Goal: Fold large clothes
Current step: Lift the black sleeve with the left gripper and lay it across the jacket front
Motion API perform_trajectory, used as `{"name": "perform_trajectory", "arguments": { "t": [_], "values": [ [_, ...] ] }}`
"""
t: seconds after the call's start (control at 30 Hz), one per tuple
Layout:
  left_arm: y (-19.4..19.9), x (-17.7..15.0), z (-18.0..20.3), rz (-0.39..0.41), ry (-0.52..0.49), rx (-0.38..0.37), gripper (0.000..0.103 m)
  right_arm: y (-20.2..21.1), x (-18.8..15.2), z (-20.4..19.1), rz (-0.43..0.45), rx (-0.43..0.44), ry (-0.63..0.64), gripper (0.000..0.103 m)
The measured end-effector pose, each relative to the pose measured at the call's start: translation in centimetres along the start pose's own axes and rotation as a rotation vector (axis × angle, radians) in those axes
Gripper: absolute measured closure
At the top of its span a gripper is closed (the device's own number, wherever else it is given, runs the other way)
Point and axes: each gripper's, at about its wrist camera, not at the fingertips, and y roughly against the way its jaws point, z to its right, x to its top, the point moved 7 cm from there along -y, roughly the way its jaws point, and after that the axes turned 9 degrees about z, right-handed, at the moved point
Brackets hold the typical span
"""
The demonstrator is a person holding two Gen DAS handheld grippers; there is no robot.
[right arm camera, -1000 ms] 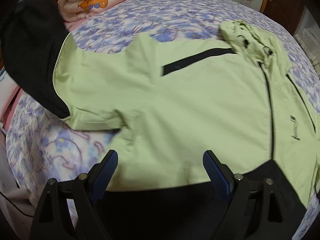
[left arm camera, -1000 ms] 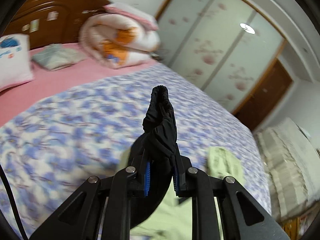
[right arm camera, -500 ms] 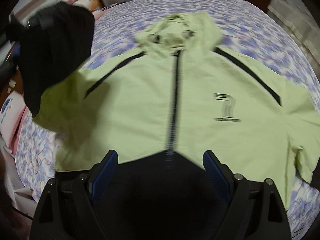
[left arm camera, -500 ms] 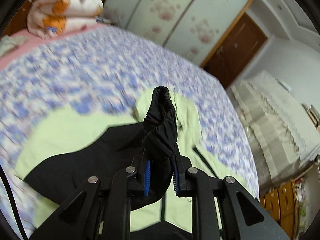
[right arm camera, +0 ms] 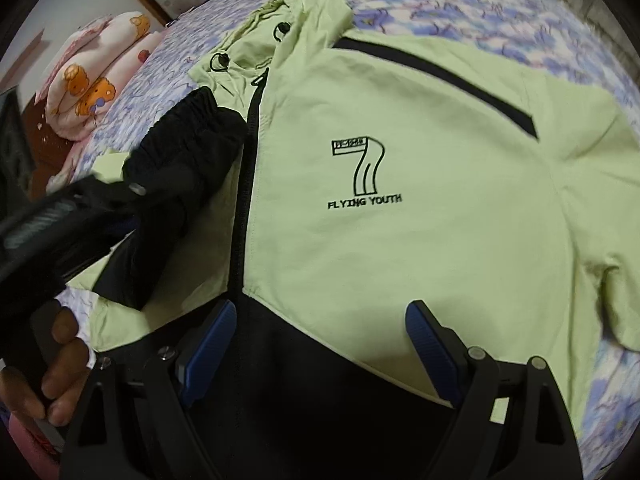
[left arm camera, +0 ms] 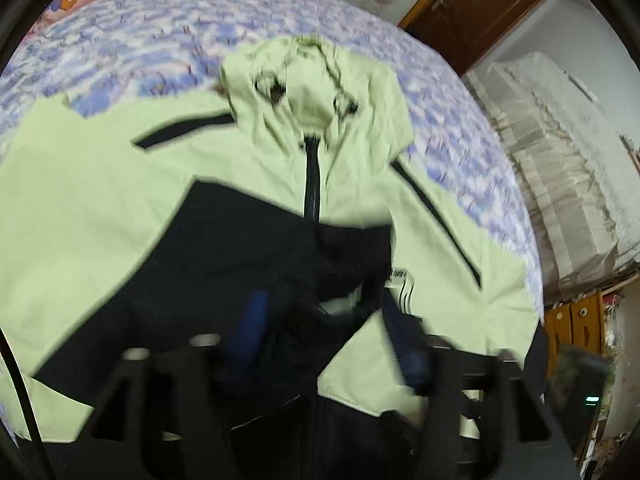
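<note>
A light green hooded jacket (right arm camera: 420, 208) with black lower panels lies front-up on the bed, also in the left wrist view (left arm camera: 80, 216). Its black sleeve (left arm camera: 240, 248) is folded across the chest, cuff (right arm camera: 180, 148) lying beside the zipper (right arm camera: 244, 184). My left gripper (left arm camera: 332, 328) is blurred; its blue pads stand apart with the cuff loose between them. It also shows at the left of the right wrist view (right arm camera: 132, 200). My right gripper (right arm camera: 316, 344) is open and empty above the black hem.
The bedspread (left arm camera: 160, 28) is blue and white floral. A rolled bear-print quilt (right arm camera: 92, 88) sits at the headboard end. A brown door (left arm camera: 472, 8) and a covered piece of furniture (left arm camera: 560, 152) stand beyond the bed. A hand (right arm camera: 52, 368) holds the left gripper.
The left gripper carried the black sleeve across the jacket's front and its jaws have spread apart on the cuff. The right gripper shifted over the hem and stayed open.
</note>
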Motion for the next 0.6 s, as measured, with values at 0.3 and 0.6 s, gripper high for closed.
{"name": "perform_trajectory", "arguments": {
  "t": [0.3,0.6],
  "values": [
    [6.9,4.3,-8.0,0.077,0.027,0.201,0.021,-2.0,0.7,-3.5,-0.05,0.134,-0.06,0.02],
    [12.2,-1.0,-18.5,-0.008,0.068,0.434,0.021,-4.7,0.6,-2.9,-0.108,-0.028,-0.062,0.022]
  ]
}}
